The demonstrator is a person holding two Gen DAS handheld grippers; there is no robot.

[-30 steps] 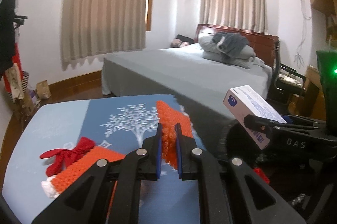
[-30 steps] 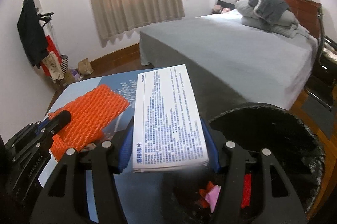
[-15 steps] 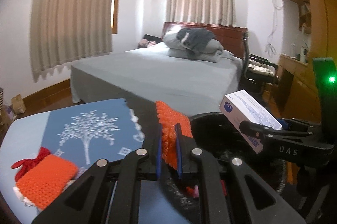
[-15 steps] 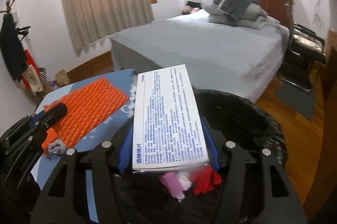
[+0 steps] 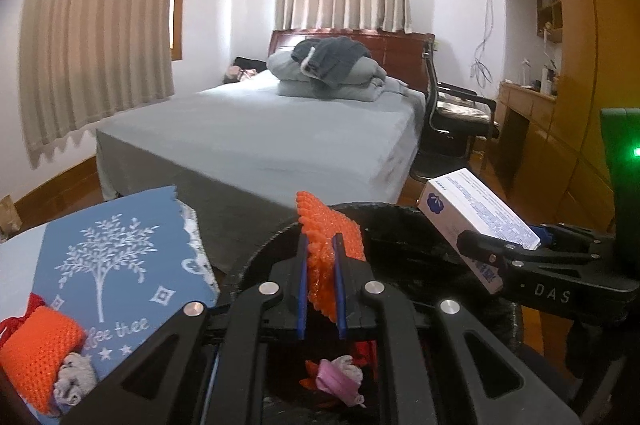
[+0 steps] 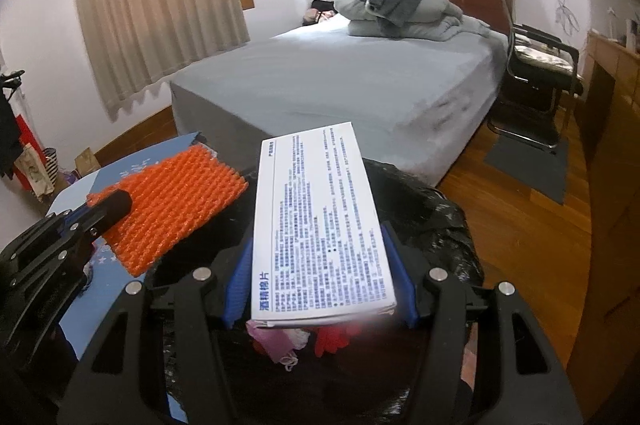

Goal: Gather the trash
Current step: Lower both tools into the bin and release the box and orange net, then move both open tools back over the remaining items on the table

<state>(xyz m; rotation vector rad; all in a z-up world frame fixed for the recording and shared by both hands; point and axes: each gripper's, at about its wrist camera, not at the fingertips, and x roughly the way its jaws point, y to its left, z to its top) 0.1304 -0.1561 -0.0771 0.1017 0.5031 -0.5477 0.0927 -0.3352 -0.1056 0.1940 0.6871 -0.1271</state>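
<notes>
Both loads have been carried off the bench (image 5: pixel 24 257) over the bin (image 6: pixel 440 209): left tool (image 5: pixel 320 289) clamped on orange mesh (image 5: pixel 332 237), right tool (image 6: pixel 320 289) clamped on white box (image 6: pixel 320 225). Release should be centred, clear of the rim.

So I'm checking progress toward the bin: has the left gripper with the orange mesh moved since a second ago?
Yes. The left gripper carried the orange mesh rightward off the blue tablecloth, now over the black bin.

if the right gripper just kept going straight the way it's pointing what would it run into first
Probably the far rim of the black trash bag; the right gripper, shut on the white box, points across the bag's mouth. Beyond lies the grey bed. Depth is hard to judge.
</notes>
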